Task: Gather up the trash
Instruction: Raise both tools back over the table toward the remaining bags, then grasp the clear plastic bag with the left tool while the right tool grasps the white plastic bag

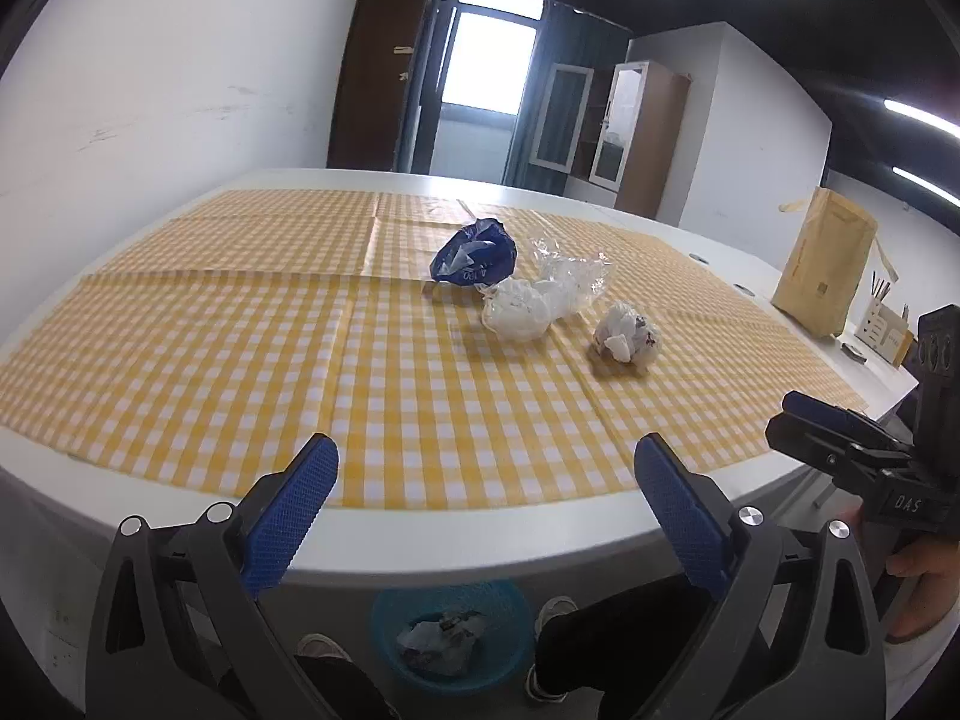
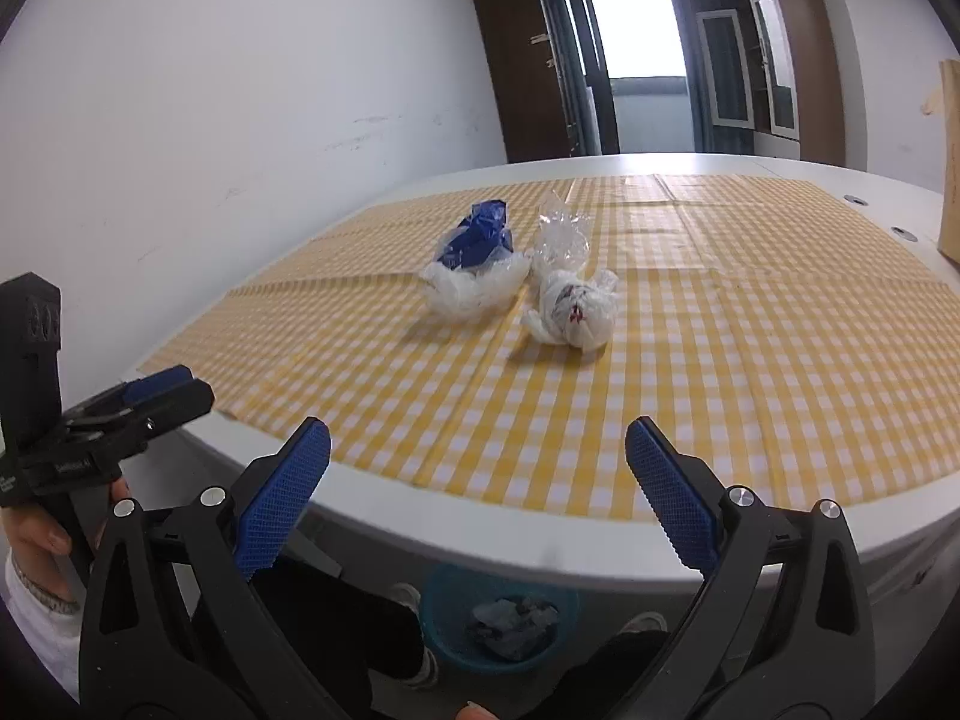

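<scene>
Jaws of both grippers gape empty above the table (image 1: 420, 546) edge, blue bin (image 1: 453, 630) below, wrappers ahead.

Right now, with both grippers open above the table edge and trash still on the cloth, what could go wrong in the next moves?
1. The clear plastic wrap touches the white crumpled bag; a grab at one may drag the other along.
2. The blue bin sits on the floor below the table edge, partly hidden, so a drop could miss it.
3. The left gripper and right gripper, both open and empty, hang close together and might collide when reaching for the same cluster.
</scene>
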Demonstrator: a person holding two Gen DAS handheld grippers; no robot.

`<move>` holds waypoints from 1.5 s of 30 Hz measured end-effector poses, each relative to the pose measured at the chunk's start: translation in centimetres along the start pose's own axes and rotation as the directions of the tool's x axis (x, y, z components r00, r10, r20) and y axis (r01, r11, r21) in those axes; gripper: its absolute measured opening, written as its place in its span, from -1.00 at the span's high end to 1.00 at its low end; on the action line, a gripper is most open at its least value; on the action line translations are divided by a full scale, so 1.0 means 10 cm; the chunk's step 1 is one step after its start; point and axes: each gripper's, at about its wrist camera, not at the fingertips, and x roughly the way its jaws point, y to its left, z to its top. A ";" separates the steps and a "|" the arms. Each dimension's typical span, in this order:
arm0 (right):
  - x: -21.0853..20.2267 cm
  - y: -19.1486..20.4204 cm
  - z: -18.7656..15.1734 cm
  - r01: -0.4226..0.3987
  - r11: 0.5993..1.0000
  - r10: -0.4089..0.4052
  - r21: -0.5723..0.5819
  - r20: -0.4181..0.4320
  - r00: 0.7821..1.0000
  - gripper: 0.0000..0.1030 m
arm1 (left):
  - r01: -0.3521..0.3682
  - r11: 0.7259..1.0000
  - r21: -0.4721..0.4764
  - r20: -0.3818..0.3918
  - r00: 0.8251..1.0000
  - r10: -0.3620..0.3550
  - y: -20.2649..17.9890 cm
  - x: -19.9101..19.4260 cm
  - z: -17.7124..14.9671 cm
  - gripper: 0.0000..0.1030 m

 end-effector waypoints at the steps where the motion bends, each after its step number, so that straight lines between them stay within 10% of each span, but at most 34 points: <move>1: 0.03 -0.03 0.03 -0.001 1.000 0.001 0.007 0.002 1.000 -0.83 | -0.007 1.000 0.000 -0.006 1.000 0.007 0.00 0.05 0.03 -0.88; 22: 0.94 -0.42 0.59 0.061 0.998 -0.063 -0.022 -0.086 0.994 -0.81 | 0.060 0.958 -0.280 -0.158 0.981 -0.108 0.07 1.28 0.78 -0.88; 30: 1.36 -0.58 0.74 0.086 0.996 -0.090 -0.031 -0.193 0.977 -0.61 | -0.040 0.973 -0.227 -0.232 0.973 -0.014 0.00 1.75 0.98 -0.84; 38: 1.56 -0.60 0.77 0.066 0.998 -0.067 -0.014 -0.264 0.962 -0.12 | -0.088 0.975 -0.203 -0.295 0.955 0.025 0.04 2.12 1.02 -0.56; 45: 1.53 -0.57 0.75 0.070 0.997 -0.078 -0.038 -0.262 0.962 0.11 | -0.022 0.982 -0.185 -0.335 0.941 -0.042 -0.08 2.21 0.94 0.19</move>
